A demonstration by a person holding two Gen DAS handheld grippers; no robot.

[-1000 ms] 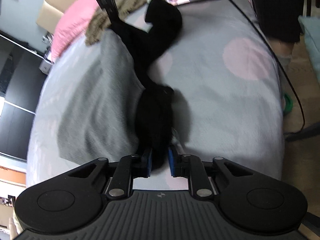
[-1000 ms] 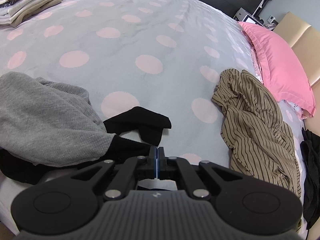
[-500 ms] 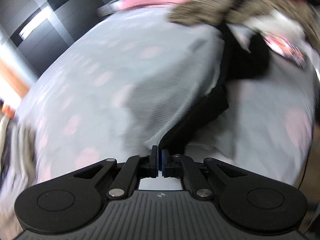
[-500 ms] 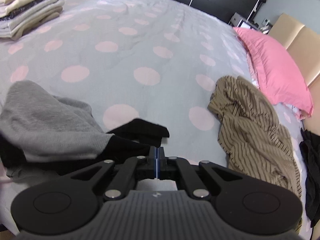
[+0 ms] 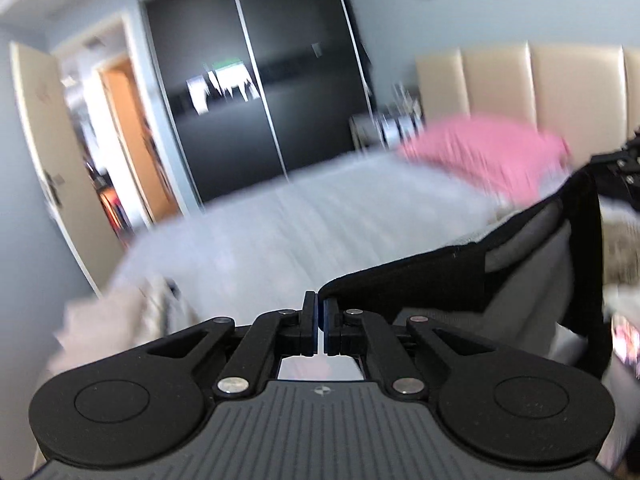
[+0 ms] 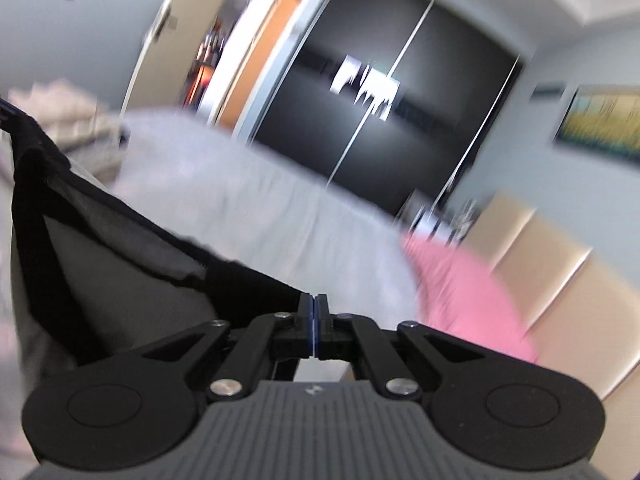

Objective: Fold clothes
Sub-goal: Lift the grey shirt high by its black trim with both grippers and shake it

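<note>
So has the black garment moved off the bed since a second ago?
Yes. The black garment is lifted upward off the bed, stretched between the left gripper and right gripper.

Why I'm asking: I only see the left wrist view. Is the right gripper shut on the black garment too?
Observer: Yes. In the right wrist view the right gripper is closed, pinching an edge of the black garment.
Operator: Does the cloth sag from there?
Observer: No; its upper edge runs fairly straight, up and leftward from the gripper, with grey cloth hanging below it.
</note>
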